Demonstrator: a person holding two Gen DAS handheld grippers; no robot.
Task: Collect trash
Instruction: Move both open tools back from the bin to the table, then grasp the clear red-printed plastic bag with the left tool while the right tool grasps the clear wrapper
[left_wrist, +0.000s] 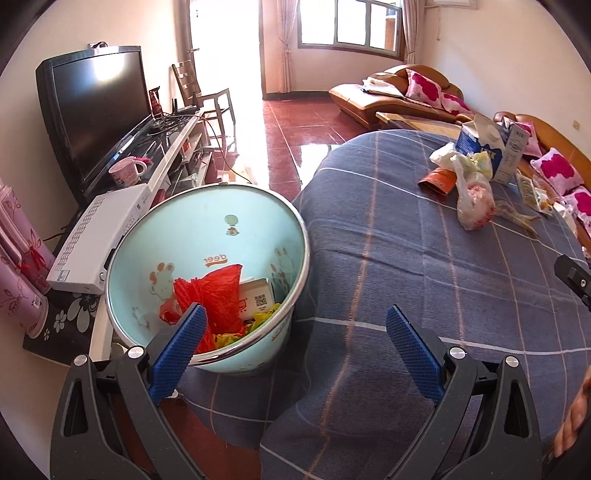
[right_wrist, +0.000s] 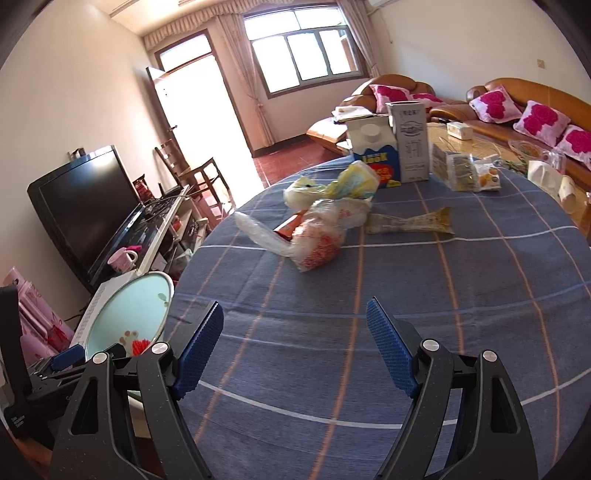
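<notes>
Jaws come first in both views: the left gripper (left_wrist: 295, 332) is spread wide with nothing between its blue pads, one pad over the rim of the bin (left_wrist: 207, 273) and the other over the blue checked cloth (left_wrist: 424, 240) covering the surface. The right gripper (right_wrist: 295, 325) is likewise released and empty, hanging above bare cloth (right_wrist: 369, 314) at the near edge. The bin, pale blue with cartoon prints and a metal rim, stands just beside the surface on its left and holds a red bag (left_wrist: 218, 295), a small white box (left_wrist: 256, 297) and some yellow scraps (left_wrist: 264, 319). Further across the cloth lies the trash not yet collected: a knotted clear bag (right_wrist: 317, 240) with red print, an orange wrapper (right_wrist: 291, 227) partly under it, a yellow-white crumpled bag (right_wrist: 332, 184) just behind, and a flattened brown wrapper (right_wrist: 410, 221) to the right. Beyond these stand a blue-and-white carton (right_wrist: 375, 155) and a tall grey carton (right_wrist: 410, 142), touching side by side, with snack packets (right_wrist: 469, 171) near them. Left of the bin sit a white box (left_wrist: 99, 240), a pink mug (left_wrist: 127, 171) and a TV (left_wrist: 96, 110); sofas (right_wrist: 517, 110) with pink cushions line the far wall.
</notes>
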